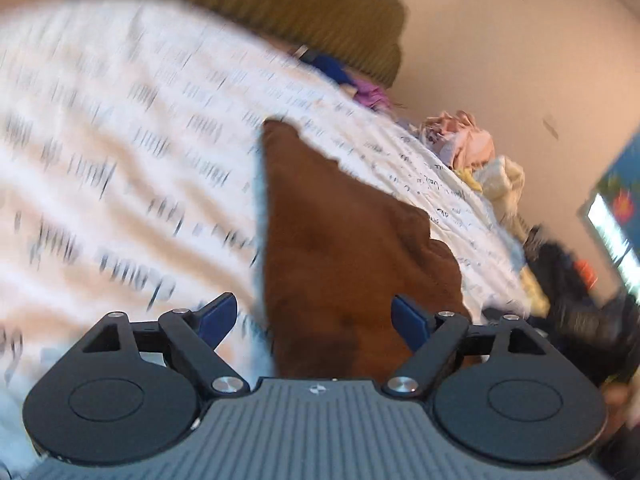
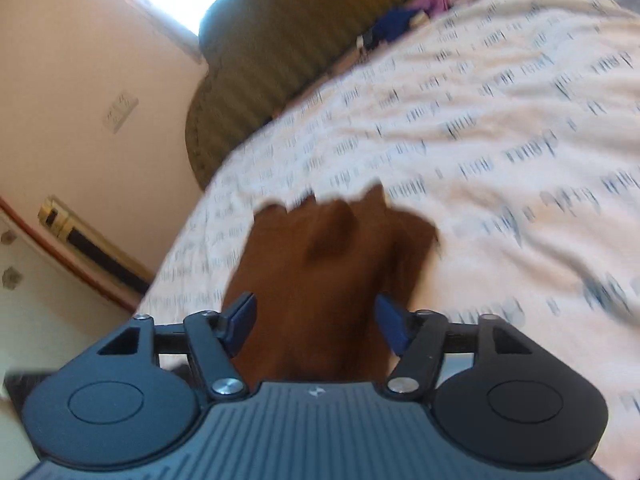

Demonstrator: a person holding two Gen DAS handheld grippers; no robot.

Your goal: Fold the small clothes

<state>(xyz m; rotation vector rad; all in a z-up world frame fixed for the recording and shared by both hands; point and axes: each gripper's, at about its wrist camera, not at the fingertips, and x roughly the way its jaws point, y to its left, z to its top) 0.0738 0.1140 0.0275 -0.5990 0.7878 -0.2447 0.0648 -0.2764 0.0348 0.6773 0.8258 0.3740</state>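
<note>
**Q:** Blue pads up close on both cameras — what stands between them?

**A:** Brown fabric. On the left wrist view the left claw (image 1: 314, 320) has its fingers spread wide, and the brown garment (image 1: 344, 248) runs up between them without either pad visibly pressing it. The right claw (image 2: 316, 326) is likewise apart, the same brown garment (image 2: 320, 268) rising through the gap.

**Q:** Where does the cloth lie?

**A:** Over a bed (image 1: 120, 140) covered with a white sheet printed in dark script. Both views are smeared by motion, so its edges are soft; whether the near end is lifted or resting cannot be told.

**Q:** Anything else in the room?

**A:** A pile of pink and yellow clothes (image 1: 472, 148) sits at the bed's far edge, well apart from the brown piece. Blue and purple clothing (image 1: 352, 76) lies near an olive ribbed headboard (image 1: 280, 0). On the right wrist view, a wall switch plate (image 2: 120, 112) shows on the peach wall (image 2: 80, 60).
</note>
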